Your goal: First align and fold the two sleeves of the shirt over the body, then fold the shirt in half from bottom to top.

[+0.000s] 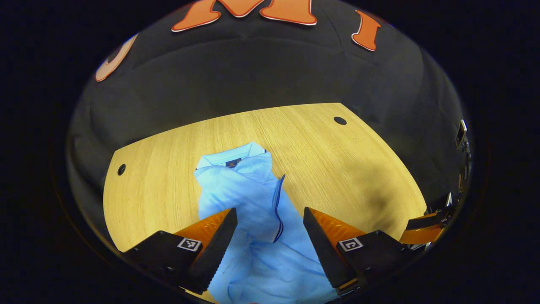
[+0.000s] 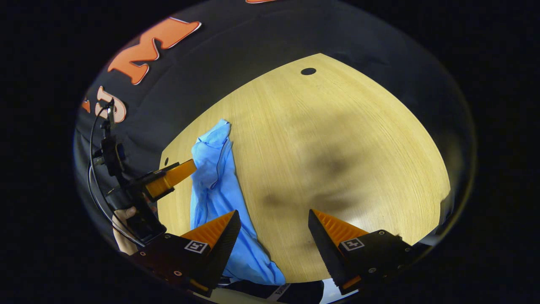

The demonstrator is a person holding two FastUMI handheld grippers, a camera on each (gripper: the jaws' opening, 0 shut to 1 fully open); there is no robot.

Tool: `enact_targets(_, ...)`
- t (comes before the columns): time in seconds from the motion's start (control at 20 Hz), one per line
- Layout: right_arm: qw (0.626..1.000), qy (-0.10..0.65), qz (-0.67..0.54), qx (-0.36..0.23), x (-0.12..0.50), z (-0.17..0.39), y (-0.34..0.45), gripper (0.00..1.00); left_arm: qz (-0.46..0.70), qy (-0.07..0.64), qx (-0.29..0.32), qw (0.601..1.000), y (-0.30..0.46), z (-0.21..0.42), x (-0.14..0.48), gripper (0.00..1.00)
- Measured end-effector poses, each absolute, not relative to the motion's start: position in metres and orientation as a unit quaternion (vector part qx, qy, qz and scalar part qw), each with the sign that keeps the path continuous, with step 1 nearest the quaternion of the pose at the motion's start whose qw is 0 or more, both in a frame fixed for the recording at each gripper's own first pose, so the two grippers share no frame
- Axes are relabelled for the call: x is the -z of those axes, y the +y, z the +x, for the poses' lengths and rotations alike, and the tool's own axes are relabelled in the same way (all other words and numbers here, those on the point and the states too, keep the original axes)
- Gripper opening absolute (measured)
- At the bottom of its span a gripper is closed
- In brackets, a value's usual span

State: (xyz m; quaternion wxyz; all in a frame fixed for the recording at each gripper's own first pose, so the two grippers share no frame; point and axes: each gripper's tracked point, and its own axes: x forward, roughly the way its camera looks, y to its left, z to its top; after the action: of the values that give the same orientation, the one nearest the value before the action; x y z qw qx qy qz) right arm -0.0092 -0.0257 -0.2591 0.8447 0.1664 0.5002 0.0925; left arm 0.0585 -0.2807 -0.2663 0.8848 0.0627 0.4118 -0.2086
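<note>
Shirt [image 1: 253,198] bunched on wooden table [image 1: 329,156] (2 holes), left gripper [image 1: 270,230] and right gripper [image 2: 274,232] jaws wide, empty

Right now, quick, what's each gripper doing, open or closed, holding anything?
Left gripper: open, empty, jaws spread over the blue shirt.
Right gripper: open, empty, over the table beside the shirt's edge.

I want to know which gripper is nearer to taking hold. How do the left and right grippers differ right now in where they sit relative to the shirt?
The left gripper hangs over the shirt, cloth filling the gap between its fingers; the right gripper hangs mostly over bare table, the shirt's edge by one finger. The left points toward the collar; the right looks across the tabletop. Both are open, gripping nothing.
</note>
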Motion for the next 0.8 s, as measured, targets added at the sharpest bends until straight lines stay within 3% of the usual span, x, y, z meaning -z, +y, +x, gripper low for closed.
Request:
enact_targets(0.5,0.831,0.534,0.089,-0.127,0.286,-0.034,0.039,0.99,0.037,0.463,0.139,0.875,-0.153,-0.015,0.292,1.00)
enact_targets(0.8,0.810,0.569,0.029,-0.140,0.312,-0.082,0.057,0.99,0.024,0.503,0.119,0.855,-0.110,-0.078,0.313,1.00)
